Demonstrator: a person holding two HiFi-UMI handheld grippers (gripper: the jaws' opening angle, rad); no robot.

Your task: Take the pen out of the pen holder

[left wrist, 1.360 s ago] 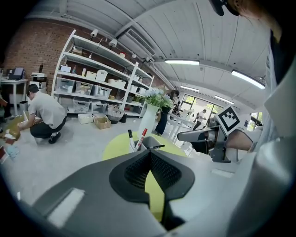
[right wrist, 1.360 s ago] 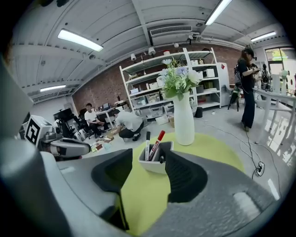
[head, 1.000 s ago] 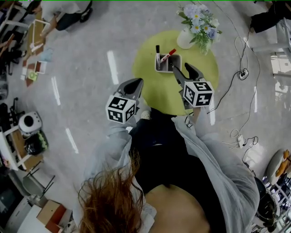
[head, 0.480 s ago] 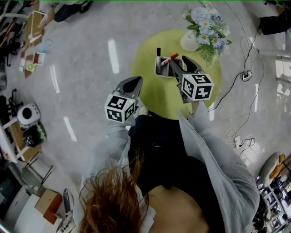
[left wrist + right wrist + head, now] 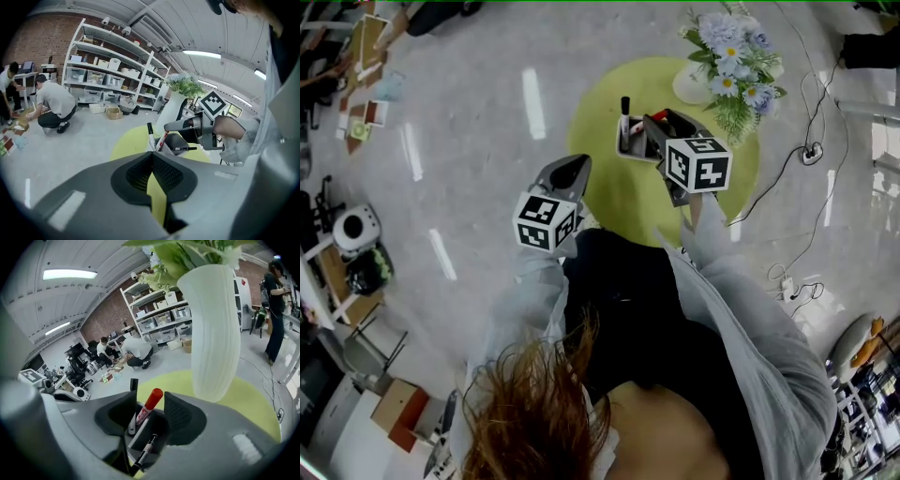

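A white pen holder [image 5: 626,150] stands on a round green table [image 5: 609,183]. Out of it stick a black-capped pen [image 5: 625,106] and a red-capped marker [image 5: 146,411]; a thin black pen [image 5: 144,452] lies slanted inside. My right gripper [image 5: 661,127] reaches over the holder. Its jaws have just been closing and stand on either side of the red marker with gaps showing, so my right gripper [image 5: 150,401] is still open. The left gripper [image 5: 569,172] hangs back at the table's near edge, tips together and empty. In the left gripper view the left gripper [image 5: 152,155] points at the holder [image 5: 176,140].
A white ribbed vase [image 5: 689,82] with flowers [image 5: 731,56] stands just behind the holder, close to my right gripper; it fills the right gripper view as the vase [image 5: 215,333]. Cables and a socket [image 5: 806,150] lie on the floor at right. People [image 5: 54,101] crouch by far shelves.
My right gripper has moved forward and down over the pen holder, and it now covers the red marker in the head view. The left gripper has sunk a little toward the table edge.
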